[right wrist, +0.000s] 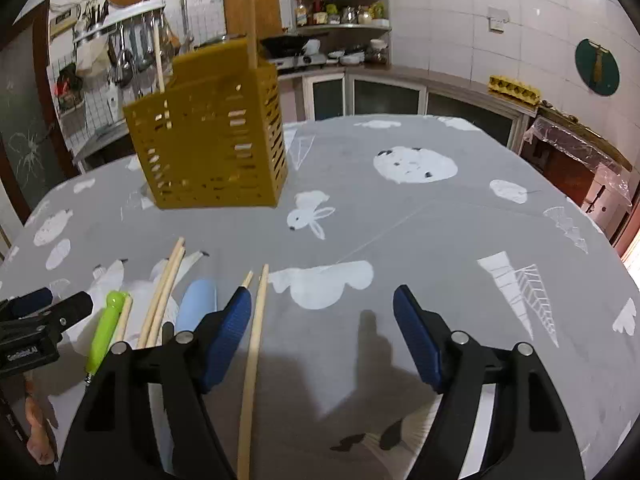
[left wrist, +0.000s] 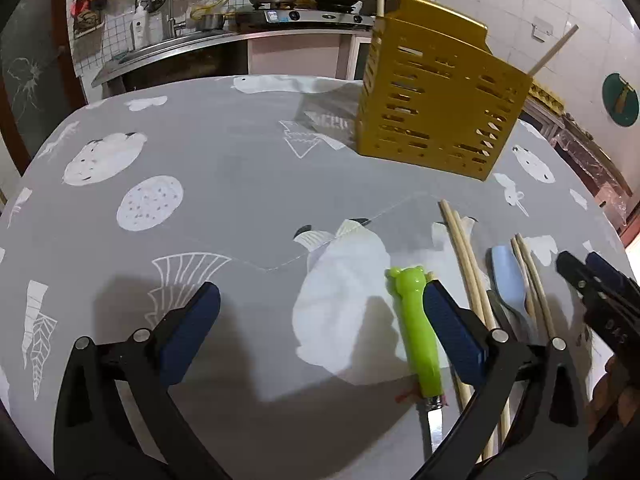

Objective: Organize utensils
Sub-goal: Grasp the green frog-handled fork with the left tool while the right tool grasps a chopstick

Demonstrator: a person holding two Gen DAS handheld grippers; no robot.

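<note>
My left gripper (left wrist: 324,320) hangs open just above the grey tablecloth (left wrist: 240,168). A green-handled knife (left wrist: 418,336) lies flat between its fingers, right against the inner side of the right finger (left wrist: 452,328). To the right lie a pair of chopsticks (left wrist: 468,272), a pale blue utensil (left wrist: 508,276) and more chopsticks (left wrist: 532,280). My right gripper (right wrist: 324,328) is open too. One chopstick (right wrist: 256,340) lies just inside its left finger (right wrist: 228,332). The yellow slotted utensil holder (right wrist: 208,136) stands farther back with chopsticks upright in it.
The right gripper (left wrist: 580,264) shows at the right edge of the left wrist view. The left gripper (right wrist: 60,302) shows at the left edge of the right wrist view. The table edge curves round both sides. Kitchen counters, a stove and shelves stand behind.
</note>
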